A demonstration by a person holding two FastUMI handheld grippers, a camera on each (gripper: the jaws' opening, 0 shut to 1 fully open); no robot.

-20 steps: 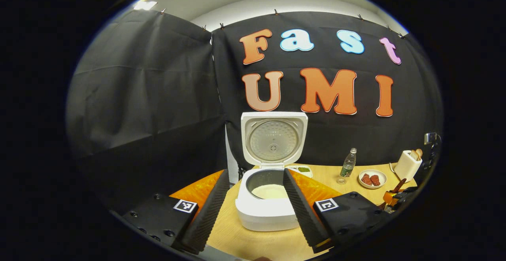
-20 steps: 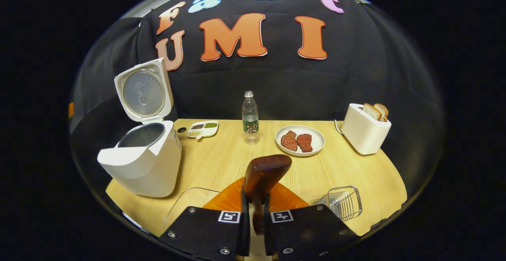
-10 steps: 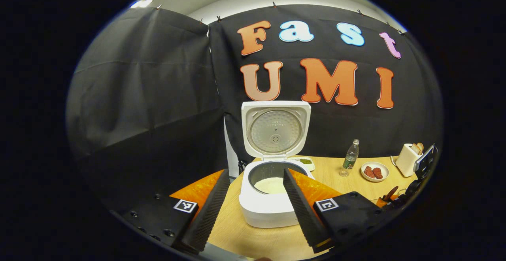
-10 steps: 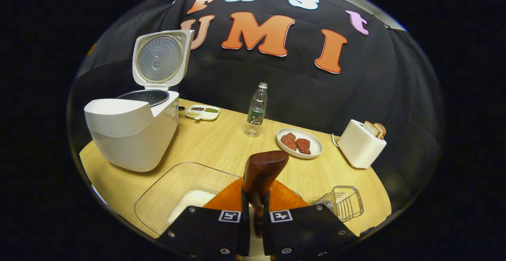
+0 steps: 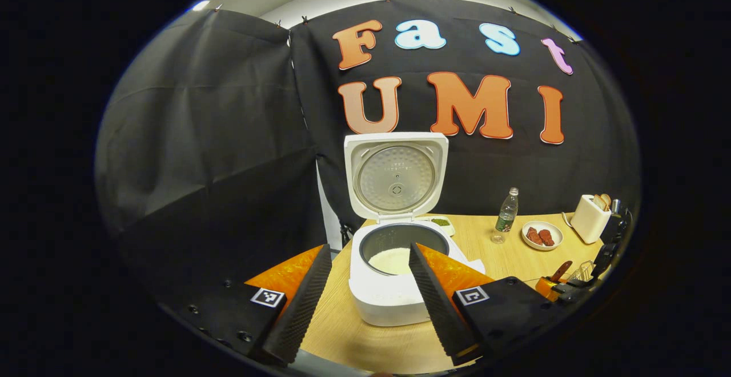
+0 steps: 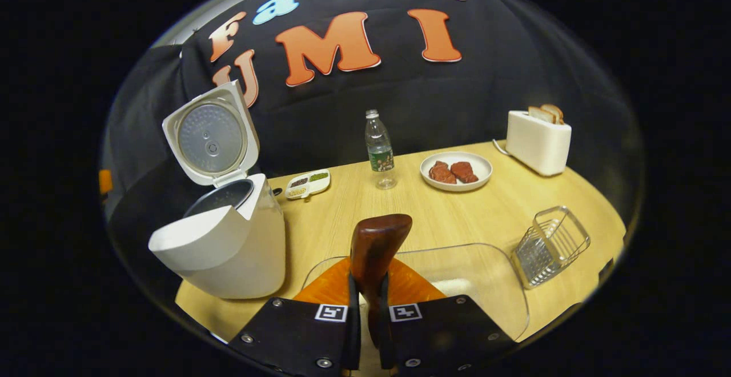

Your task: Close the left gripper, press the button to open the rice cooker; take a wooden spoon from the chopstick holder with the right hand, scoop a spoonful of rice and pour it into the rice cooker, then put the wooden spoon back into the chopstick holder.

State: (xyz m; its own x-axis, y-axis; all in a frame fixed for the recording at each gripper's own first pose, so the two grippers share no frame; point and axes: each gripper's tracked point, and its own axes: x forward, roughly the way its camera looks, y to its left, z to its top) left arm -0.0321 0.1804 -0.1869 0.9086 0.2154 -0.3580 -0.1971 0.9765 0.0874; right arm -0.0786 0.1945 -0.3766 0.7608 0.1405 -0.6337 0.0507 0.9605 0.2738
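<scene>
The right gripper (image 6: 365, 308), jaws clamped on the upright wooden spoon (image 6: 377, 245), has the wire chopstick holder (image 6: 551, 245) at near right; left gripper (image 5: 365, 303) jaws wide, empty.

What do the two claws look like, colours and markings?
The left claw has two long black fingers with ribbed pads, orange plastic behind them, and black blocks with screws, each bearing a small black-and-white square tag. The right claw is the same build: black screwed blocks, a square tag on each, orange behind. No cables or sleeves can be made out.
</scene>
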